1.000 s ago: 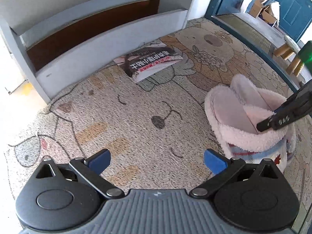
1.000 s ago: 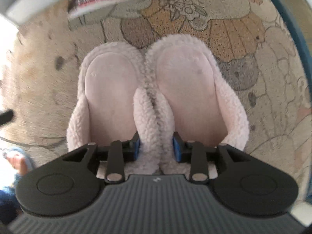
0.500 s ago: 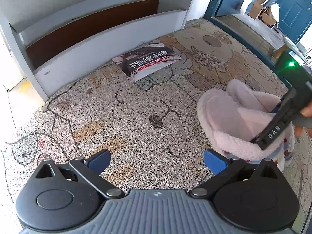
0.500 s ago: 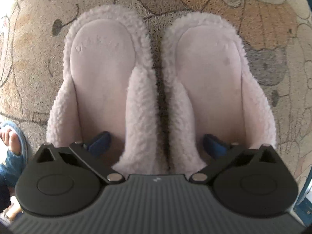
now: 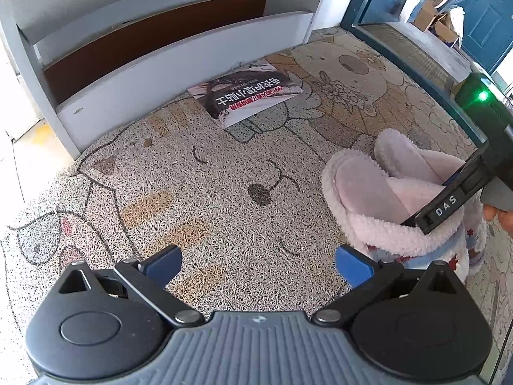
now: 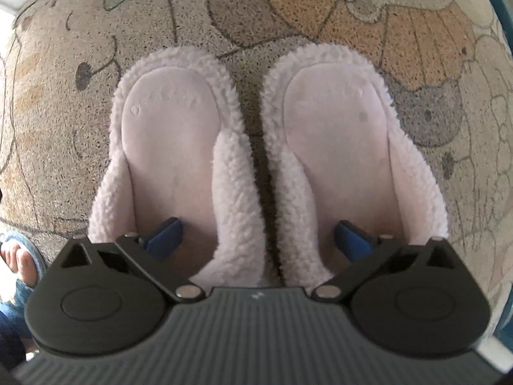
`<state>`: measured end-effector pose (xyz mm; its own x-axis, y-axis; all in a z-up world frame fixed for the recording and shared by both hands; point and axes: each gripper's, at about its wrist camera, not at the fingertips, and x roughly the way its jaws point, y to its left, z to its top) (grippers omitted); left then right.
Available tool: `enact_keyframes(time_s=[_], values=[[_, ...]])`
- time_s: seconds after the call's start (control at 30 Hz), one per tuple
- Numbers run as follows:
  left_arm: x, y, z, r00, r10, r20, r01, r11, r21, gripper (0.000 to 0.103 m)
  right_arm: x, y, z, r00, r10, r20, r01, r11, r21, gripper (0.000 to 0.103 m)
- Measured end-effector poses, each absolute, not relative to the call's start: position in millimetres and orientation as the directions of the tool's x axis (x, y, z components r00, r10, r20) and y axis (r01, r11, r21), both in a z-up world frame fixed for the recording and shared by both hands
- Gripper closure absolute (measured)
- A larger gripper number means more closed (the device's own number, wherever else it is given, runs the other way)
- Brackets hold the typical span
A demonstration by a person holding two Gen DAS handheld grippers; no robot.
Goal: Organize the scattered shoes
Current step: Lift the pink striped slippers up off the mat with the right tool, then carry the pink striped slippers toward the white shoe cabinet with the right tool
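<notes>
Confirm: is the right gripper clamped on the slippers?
No. The right gripper stands wide open, one blue pad inside each pink slipper, with the fleece edges loose between them.

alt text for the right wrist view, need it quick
Two fluffy pink slippers lie side by side on a cartoon-print mat, a narrow gap between them. The right gripper points down over them, jaws open wide, one blue fingertip above each slipper's insole.

A cartoon-patterned mat [image 5: 198, 192] lies before a low grey shelf [image 5: 166, 54]; blue door [image 5: 490, 16] beyond.
</notes>
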<state>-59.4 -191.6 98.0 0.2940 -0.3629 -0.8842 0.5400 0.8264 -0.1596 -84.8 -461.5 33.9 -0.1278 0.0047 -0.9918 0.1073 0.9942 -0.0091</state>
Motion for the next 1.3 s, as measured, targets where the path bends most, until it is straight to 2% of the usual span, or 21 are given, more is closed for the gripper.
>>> enact_keyframes(time_s=[0.03,0.1,0.17,0.23,0.3,0.4,0.43,0.47,0.5,0.53,0.67,0.9,0.93,1.0,1.03,1.07,1.3], values=[[-59,-192,98,0.294,-0.361,-0.885,0.538,0.828,-0.158,0.001,-85,-462,36,-0.124,0.002,-0.992,0.118,0.993,-0.013,0.000],[-60,-192,98,0.296,-0.361,-0.884,0.539,0.828,-0.157,0.001,-86,-463,40,-0.118,-0.010,-0.993,0.136,0.990,-0.026,0.013],[-61,-193,98,0.298,-0.362,-0.883,0.544,0.825,-0.154,0.001,-87,-463,47,-0.106,-0.028,-0.994,0.146,0.988,-0.044,0.038],[-62,-194,97,0.297,-0.363,-0.883,0.546,0.823,-0.154,0.001,-88,-463,57,-0.095,-0.041,-0.995,0.167,0.984,-0.057,0.052],[-63,-196,96,0.294,-0.364,-0.884,0.546,0.823,-0.157,0.001,-89,-462,61,-0.099,-0.041,-0.994,0.172,0.983,-0.057,0.054],[-65,-199,95,0.293,-0.364,-0.884,0.549,0.821,-0.157,0.001,-89,-458,56,-0.116,-0.048,-0.992,0.131,0.989,-0.063,0.049],[-65,-199,95,0.293,-0.363,-0.885,0.548,0.822,-0.156,0.001,-88,-457,54,-0.125,-0.053,-0.991,0.117,0.991,-0.067,0.041],[-65,-199,95,0.293,-0.362,-0.885,0.547,0.822,-0.156,0.001,-86,-458,51,-0.135,-0.062,-0.989,0.115,0.990,-0.078,0.026],[-64,-199,94,0.292,-0.362,-0.885,0.546,0.823,-0.157,0.001,-84,-461,46,-0.153,-0.080,-0.985,0.111,0.989,-0.098,0.017],[-64,-199,94,0.292,-0.363,-0.885,0.544,0.824,-0.158,0.001,-81,-464,41,-0.171,-0.098,-0.980,0.108,0.987,-0.118,0.000],[-64,-200,92,0.288,-0.362,-0.887,0.539,0.827,-0.162,0.001,-75,-484,30,-0.211,-0.030,-0.977,0.106,0.993,-0.053,0.000],[-66,-202,89,0.273,-0.362,-0.891,0.537,0.826,-0.171,0.001,-72,-476,41,-0.217,-0.043,-0.975,0.111,0.991,-0.068,0.000],[-67,-201,90,0.275,-0.364,-0.890,0.539,0.825,-0.171,0.001,-72,-478,43,-0.218,-0.038,-0.975,0.132,0.989,-0.068,0.002],[-66,-200,90,0.281,-0.363,-0.888,0.542,0.824,-0.165,0.001,-75,-478,53,-0.211,-0.021,-0.977,0.159,0.986,-0.056,0.032],[-66,-200,90,0.283,-0.359,-0.889,0.539,0.826,-0.162,0.001,-76,-472,62,-0.204,-0.002,-0.979,0.148,0.988,-0.033,0.057],[-65,-199,89,0.280,-0.357,-0.891,0.535,0.829,-0.164,0.001,-76,-468,69,-0.205,0.000,-0.979,0.145,0.989,-0.030,0.068],[-63,-197,92,0.287,-0.362,-0.887,0.529,0.832,-0.169,0.001,-85,-454,81,-0.172,-0.058,-0.983,0.124,0.989,-0.080,0.074]])
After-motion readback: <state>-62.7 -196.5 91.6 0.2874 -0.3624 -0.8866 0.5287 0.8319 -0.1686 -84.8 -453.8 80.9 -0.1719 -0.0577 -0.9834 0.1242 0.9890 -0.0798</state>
